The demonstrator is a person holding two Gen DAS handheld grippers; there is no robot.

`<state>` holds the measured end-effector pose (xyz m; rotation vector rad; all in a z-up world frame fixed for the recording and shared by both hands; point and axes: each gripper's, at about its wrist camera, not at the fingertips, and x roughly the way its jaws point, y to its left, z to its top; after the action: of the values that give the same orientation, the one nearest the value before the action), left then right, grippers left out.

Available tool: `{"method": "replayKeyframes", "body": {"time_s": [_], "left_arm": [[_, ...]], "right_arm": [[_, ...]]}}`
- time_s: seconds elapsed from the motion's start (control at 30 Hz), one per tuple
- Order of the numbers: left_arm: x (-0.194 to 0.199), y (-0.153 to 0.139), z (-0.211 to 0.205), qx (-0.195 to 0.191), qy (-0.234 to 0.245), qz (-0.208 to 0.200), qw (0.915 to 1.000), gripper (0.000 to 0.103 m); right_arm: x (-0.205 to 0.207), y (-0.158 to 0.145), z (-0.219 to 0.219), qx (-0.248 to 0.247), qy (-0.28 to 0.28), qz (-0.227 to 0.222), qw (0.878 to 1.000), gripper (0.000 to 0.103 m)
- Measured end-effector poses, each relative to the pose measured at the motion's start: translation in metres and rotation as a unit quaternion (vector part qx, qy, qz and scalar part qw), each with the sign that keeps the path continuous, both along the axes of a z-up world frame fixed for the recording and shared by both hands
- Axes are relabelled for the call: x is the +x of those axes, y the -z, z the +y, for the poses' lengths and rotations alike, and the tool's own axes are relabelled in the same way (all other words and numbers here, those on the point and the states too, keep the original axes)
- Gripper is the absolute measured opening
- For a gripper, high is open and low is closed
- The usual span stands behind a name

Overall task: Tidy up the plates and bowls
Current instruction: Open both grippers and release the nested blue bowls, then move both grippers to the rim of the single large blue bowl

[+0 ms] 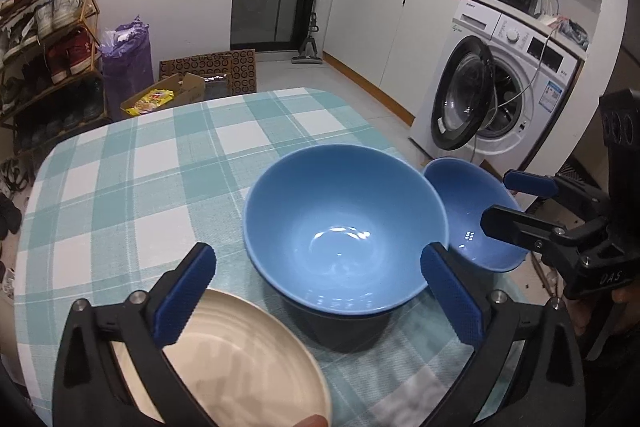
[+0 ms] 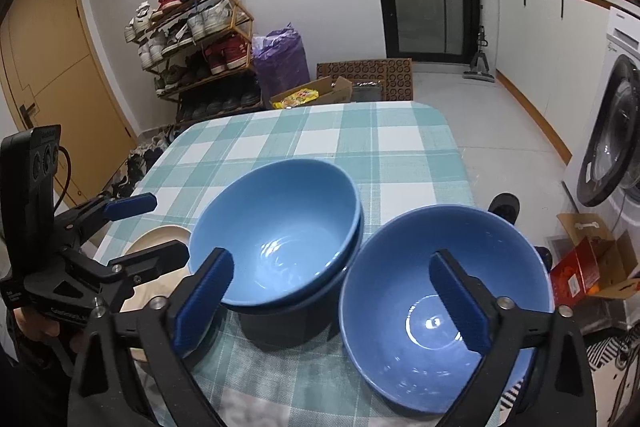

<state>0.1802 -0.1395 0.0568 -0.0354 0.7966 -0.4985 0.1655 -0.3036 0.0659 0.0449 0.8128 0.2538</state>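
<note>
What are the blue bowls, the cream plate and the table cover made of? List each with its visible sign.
Blue bowls: likely glazed ceramic; glossy, with sharp light reflections inside.
Cream plate: probably ceramic or melamine; duller sheen, faint concentric rings.
Checked table cover: looks like woven fabric or textured vinyl; matte, fine weave pattern.

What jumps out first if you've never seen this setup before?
Two big blue bowls: a nested pair mid-table and a single bowl at the table's right edge. A cream plate lies to their left on the teal checked tablecloth. Both open grippers, left and right, frame them, holding nothing.
</note>
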Motion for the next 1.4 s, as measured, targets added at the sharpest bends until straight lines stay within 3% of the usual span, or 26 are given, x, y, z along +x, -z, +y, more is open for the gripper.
{"method": "replayKeyframes", "body": {"time_s": [0.2, 0.53, 0.97, 1.4], "left_arm": [[-0.004, -0.003, -0.010, -0.011, -0.002, 0.000, 0.9999, 0.103], [-0.011, -0.006, -0.031, -0.001, 0.002, -0.004, 1.0000, 0.103], [-0.028, -0.002, -0.071, 0.026, 0.013, -0.014, 0.9995, 0.103], [-0.047, 0.008, -0.108, 0.023, 0.021, -0.002, 0.9995, 0.103]], "right_arm": [[-0.017, -0.009, -0.018, 0.016, 0.038, -0.014, 0.999, 0.102], [-0.046, -0.014, -0.048, -0.004, 0.117, -0.045, 0.992, 0.102], [-0.067, -0.003, -0.093, 0.025, 0.144, -0.036, 0.989, 0.102], [-0.073, -0.002, -0.135, 0.057, 0.174, -0.032, 0.983, 0.102]]}}
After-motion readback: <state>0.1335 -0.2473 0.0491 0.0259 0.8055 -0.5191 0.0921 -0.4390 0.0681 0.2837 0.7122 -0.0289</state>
